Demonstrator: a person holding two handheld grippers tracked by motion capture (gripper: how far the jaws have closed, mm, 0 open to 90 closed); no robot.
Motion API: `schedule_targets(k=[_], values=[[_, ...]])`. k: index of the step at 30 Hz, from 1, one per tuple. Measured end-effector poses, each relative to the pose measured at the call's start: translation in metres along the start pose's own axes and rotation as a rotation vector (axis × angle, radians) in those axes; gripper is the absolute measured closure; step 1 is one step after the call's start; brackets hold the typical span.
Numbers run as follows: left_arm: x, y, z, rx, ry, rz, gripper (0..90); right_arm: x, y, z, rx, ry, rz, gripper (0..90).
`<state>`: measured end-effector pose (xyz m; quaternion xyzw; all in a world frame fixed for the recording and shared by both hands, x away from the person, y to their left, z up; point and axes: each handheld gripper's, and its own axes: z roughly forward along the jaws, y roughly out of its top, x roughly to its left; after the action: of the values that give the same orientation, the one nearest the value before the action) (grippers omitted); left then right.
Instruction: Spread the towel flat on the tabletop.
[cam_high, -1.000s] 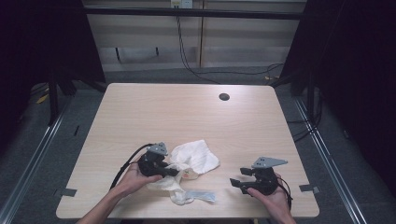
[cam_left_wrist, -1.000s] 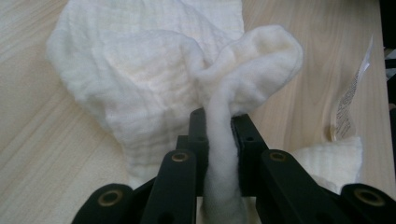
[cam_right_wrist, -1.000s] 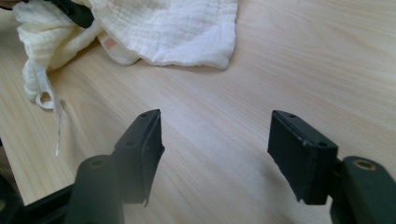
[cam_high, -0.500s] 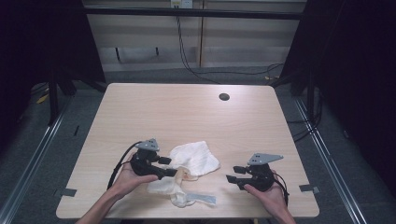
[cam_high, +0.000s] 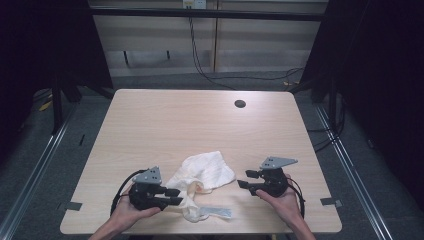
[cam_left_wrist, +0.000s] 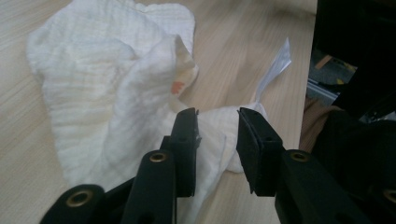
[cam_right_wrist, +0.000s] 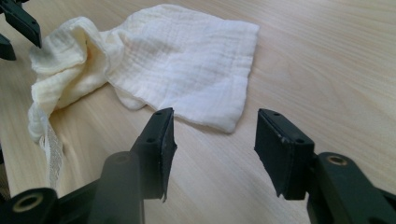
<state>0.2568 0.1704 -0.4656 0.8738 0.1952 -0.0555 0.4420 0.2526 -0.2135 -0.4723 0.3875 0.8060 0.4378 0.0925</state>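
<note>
At the lower centre of the high view we find a crumpled cream cloth (cam_high: 202, 176) lying on the wooden table (cam_high: 200, 125), one half spread flat toward the upper right, the other bunched and trailing down to a lace-edged strip near the table's front edge. We hold the left gripper (cam_high: 176, 196) at lower left, right against the bunched end; in the left gripper view the cloth (cam_left_wrist: 112, 88) fills the upper left and a fold lies between the jaws, which have just been closing but stand with a gap, the pads not visibly pressing. Whether the left pad grazes the fabric we cannot quite tell from this angle. We read the placement as lining up for a pinch on the rumpled corner, so the cloth can be drawn out flat.

The right gripper (cam_high: 242, 179) waits at lower right, just beside the flat edge. In the right gripper view its jaws stand apart over bare table, having just opened a little, with the cloth (cam_right_wrist: 187, 60) ahead in the upper half. We judge it poised to take the opposite corner.
</note>
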Motion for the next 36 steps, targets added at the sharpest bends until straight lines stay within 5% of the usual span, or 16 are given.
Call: schedule_targets(k=[13,17,20,23,36], values=[[0.003,-0.005,0.027,0.091,0.052,0.085,62.6,0.003,-0.011,0.003,0.026,0.004,0.003,45.0],[0.002,-0.005,0.03,0.116,0.078,0.111,75.9,0.002,-0.012,0.004,0.034,0.004,0.007,44.9],[0.001,-0.004,0.027,0.105,0.038,0.096,87.0,0.003,-0.012,0.006,0.037,0.011,-0.004,44.5],[0.003,-0.004,0.018,0.039,0.024,0.055,87.9,0.003,-0.012,0.005,0.039,0.011,-0.001,44.2],[0.015,-0.002,-0.012,-0.047,0.037,-0.024,88.4,0.003,-0.013,0.006,0.037,0.005,0.005,42.6]])
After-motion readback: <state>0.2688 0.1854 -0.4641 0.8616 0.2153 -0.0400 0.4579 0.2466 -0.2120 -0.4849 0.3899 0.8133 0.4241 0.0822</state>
